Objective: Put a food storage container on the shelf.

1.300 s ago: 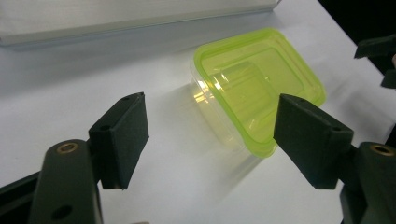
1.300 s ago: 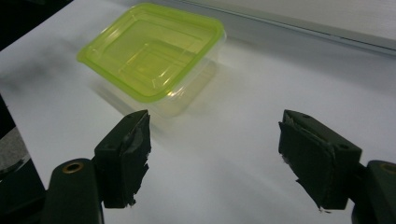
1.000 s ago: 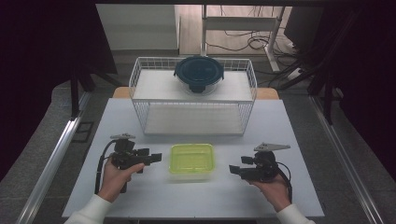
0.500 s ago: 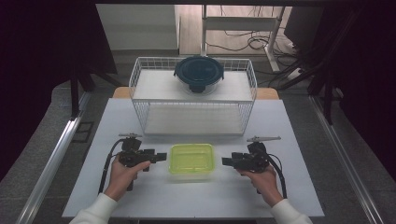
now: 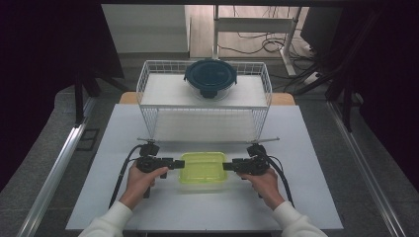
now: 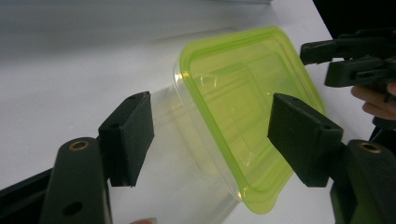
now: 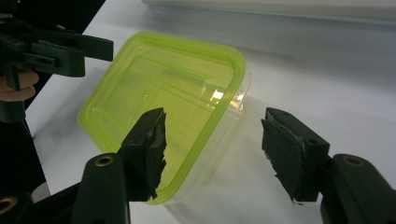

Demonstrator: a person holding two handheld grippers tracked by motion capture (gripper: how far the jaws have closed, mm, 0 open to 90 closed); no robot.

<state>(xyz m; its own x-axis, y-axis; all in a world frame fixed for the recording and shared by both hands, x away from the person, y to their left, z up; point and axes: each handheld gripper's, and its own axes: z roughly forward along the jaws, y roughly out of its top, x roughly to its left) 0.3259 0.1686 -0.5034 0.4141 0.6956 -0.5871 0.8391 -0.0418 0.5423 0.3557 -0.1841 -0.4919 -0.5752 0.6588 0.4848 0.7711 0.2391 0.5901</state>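
Note:
A clear rectangular container with a lime-green lid (image 5: 202, 170) lies on the white table near the front. My left gripper (image 5: 178, 163) points in at its left end, and my right gripper (image 5: 227, 167) at its right end. In the left gripper view the open jaws (image 6: 212, 137) straddle the container's end (image 6: 243, 107); they have just been closing and the pads stand apart from it. In the right gripper view the jaws (image 7: 217, 151) have also been closing around a corner of the container (image 7: 163, 93), without pressing on it.
A white wire basket (image 5: 205, 123) stands behind the container, and a round glass bowl with a dark lid (image 5: 210, 79) sits at its far side. Bare table (image 5: 316, 148) lies to either side. The table's front edge is close under the person's forearms.
Both grippers have moved inward from the sides toward the green-lidded container, and their tips now reach its two ends. The container has not moved.

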